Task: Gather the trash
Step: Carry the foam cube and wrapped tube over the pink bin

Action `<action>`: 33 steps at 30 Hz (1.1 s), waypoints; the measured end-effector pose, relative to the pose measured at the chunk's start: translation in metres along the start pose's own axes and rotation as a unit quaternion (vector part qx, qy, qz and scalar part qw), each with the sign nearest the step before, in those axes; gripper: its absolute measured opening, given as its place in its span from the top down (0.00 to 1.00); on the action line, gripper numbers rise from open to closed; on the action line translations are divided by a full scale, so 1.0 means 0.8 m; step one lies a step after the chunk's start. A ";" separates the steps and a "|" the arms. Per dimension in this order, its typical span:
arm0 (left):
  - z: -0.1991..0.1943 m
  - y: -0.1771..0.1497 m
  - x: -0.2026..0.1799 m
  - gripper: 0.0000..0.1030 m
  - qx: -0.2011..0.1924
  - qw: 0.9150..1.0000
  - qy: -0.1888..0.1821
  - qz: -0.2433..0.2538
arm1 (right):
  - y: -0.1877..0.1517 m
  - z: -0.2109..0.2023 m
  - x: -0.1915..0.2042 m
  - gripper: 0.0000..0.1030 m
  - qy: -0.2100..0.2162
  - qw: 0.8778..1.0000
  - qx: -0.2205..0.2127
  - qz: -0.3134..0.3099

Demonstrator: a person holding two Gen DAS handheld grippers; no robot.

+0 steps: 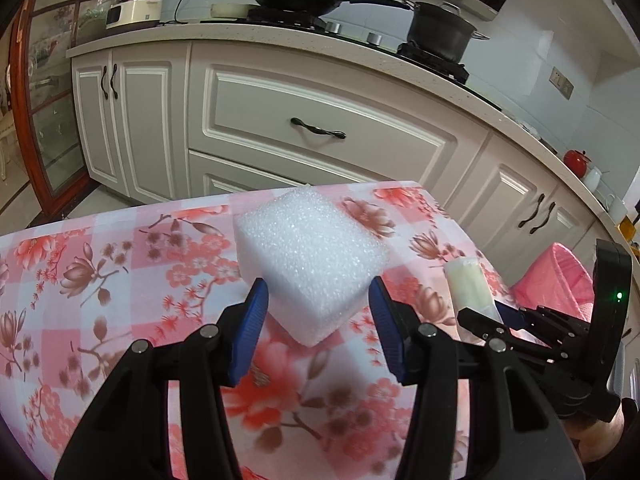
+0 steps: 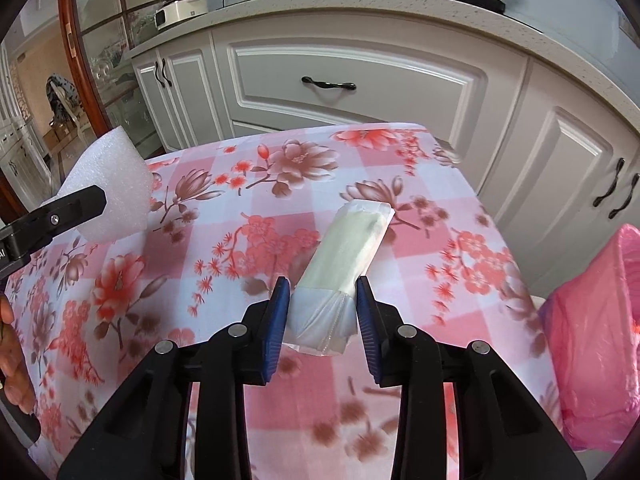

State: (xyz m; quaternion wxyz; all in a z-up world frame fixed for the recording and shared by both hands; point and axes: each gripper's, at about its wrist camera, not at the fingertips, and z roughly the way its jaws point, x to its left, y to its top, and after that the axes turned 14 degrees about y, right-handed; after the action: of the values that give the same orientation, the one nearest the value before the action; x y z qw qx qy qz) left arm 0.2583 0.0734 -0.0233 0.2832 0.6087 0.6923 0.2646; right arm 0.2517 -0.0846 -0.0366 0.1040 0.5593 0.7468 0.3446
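With each load pinched, left gripper (image 1: 318,312) on foam block (image 1: 312,256), right gripper (image 2: 322,312) on wrapped packet (image 2: 348,248), carrying starts; next, probably the pink bag (image 2: 596,340) beside the right one.

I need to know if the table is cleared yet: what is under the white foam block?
Under the foam block, held in the left tool, only the floral tablecloth shows. The patch directly beneath the block is hidden from view.

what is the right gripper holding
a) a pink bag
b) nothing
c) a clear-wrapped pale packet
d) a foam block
c: the right gripper is clamped on the end of the packet, while the foam block sits in the left gripper.
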 end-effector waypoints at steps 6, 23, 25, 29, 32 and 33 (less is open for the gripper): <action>-0.019 -0.009 -0.025 0.52 -0.002 1.000 -0.005 0.010 | -0.012 -0.030 -0.010 0.68 0.003 1.000 -0.014 0.005; -0.063 -0.024 -0.101 0.52 -0.010 0.999 -0.024 0.037 | -0.029 -0.131 -0.063 0.68 -0.012 0.997 -0.068 0.025; -0.068 -0.024 -0.115 0.52 -0.012 0.999 -0.028 0.043 | -0.031 -0.143 -0.071 0.68 -0.016 0.997 -0.074 0.028; -0.075 -0.021 -0.142 0.52 -0.016 0.998 -0.036 0.053 | -0.032 -0.168 -0.095 0.68 -0.025 0.995 -0.088 0.036; -0.078 -0.019 -0.166 0.52 -0.018 0.997 -0.045 0.062 | -0.032 -0.185 -0.112 0.68 -0.034 0.994 -0.097 0.043; -0.079 -0.018 -0.173 0.52 -0.019 0.997 -0.047 0.065 | -0.031 -0.192 -0.119 0.68 -0.037 0.993 -0.100 0.045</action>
State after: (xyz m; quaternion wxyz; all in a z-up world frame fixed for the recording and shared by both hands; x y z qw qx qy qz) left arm 0.2169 -0.0672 0.0204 0.3093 0.6587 0.6321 0.2663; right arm 0.1832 -0.2355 0.0391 0.1719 0.5915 0.6780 0.4010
